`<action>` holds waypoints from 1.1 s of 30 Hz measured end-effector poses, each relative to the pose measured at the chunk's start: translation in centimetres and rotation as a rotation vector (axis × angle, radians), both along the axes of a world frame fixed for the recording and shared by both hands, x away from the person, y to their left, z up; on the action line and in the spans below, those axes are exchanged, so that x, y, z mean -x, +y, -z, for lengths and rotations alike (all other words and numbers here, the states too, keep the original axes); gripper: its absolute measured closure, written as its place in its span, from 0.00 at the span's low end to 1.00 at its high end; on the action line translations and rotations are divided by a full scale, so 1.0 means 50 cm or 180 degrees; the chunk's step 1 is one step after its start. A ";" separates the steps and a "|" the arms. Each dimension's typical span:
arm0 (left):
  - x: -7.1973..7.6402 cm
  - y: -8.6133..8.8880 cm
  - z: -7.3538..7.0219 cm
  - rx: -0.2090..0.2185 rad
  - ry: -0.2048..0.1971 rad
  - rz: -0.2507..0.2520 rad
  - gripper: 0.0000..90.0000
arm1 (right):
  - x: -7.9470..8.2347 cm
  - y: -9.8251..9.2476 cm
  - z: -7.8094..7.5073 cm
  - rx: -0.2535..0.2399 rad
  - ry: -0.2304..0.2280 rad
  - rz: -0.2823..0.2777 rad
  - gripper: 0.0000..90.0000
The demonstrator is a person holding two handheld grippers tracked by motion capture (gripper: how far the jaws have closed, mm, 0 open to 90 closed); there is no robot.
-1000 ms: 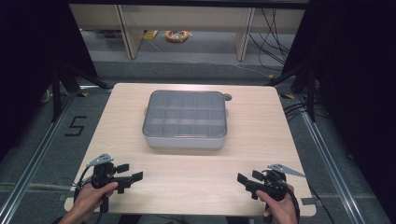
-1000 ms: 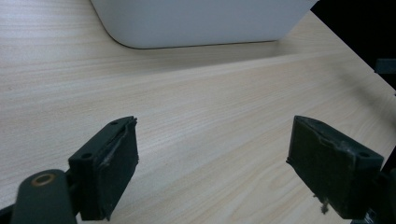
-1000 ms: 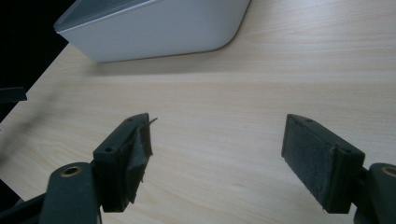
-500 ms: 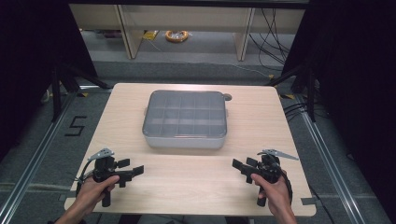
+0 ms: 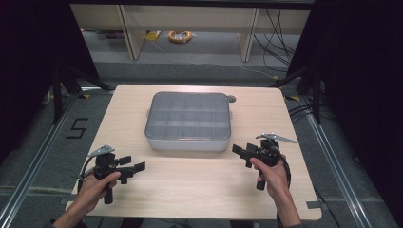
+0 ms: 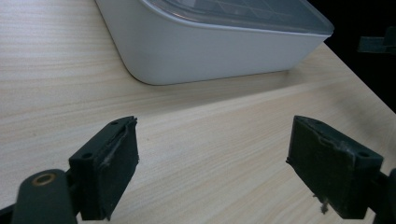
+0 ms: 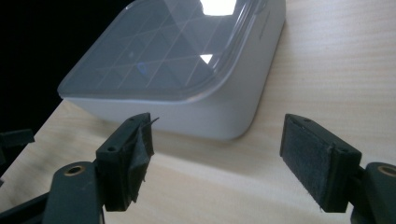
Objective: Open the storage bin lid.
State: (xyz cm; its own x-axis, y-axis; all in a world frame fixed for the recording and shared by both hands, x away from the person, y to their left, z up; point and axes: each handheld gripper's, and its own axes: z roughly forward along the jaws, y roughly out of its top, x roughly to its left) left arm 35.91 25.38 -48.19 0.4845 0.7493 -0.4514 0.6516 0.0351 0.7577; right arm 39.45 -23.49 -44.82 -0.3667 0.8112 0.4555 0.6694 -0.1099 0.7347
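A white shallow box (image 5: 188, 140) with a clear lid (image 5: 190, 114) over a grid of compartments sits in the middle of the wooden table (image 5: 199, 190). My left gripper (image 5: 132, 164) is held low near the front left, jaws open with nothing between them, pointing right toward the box's near left corner (image 6: 154, 70). My right gripper (image 5: 241, 155) hovers just right of the box's front right corner (image 7: 233, 126), open and holding nothing. In the left gripper view the gripper (image 6: 215, 137) has bare wood between its jaws. The right gripper view has the gripper (image 7: 217, 135) facing that corner.
A small grey round grommet (image 5: 231, 99) lies in the tabletop behind the box. Beyond the table are shelf legs, cables and an orange coil (image 5: 180, 36) on the floor. A taped "5" (image 5: 77, 128) marks the floor at left.
My right gripper has moved forward from the front right edge to beside the box's front right corner. The left gripper has hardly shifted.
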 end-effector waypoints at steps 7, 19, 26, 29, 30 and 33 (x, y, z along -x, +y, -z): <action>-0.027 0.001 -0.011 0.0013 -0.0059 -0.0061 0.17 | -0.042 0.018 -0.006 -0.0054 0.0062 0.0029 0.30; -0.085 0.002 -0.032 0.0111 -0.0053 -0.0138 0.17 | -0.107 0.026 -0.008 -0.0023 -0.0020 0.0056 0.32; -0.129 0.007 -0.053 0.0157 -0.0045 -0.0239 0.17 | -0.143 0.021 -0.014 -0.0031 -0.0003 0.0108 0.34; -0.153 0.003 -0.060 0.0162 -0.0043 -0.0270 0.19 | -0.155 0.021 -0.020 -0.0051 -0.0003 0.0084 0.34; -0.162 0.002 -0.062 0.0156 -0.0033 -0.0278 0.19 | -0.155 0.025 -0.026 -0.0115 0.0105 0.0154 0.35; -0.208 -0.005 -0.068 0.0115 0.0020 -0.0312 0.22 | -0.175 0.018 -0.029 -0.0052 0.0010 0.0094 0.35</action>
State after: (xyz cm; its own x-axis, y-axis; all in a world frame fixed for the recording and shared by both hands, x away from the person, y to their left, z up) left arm 46.31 25.11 -44.77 0.4067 0.7763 -0.4817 0.6483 0.1263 0.7508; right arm 48.20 -22.59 -43.39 -0.3412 0.8141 0.4700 0.6680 -0.1418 0.7305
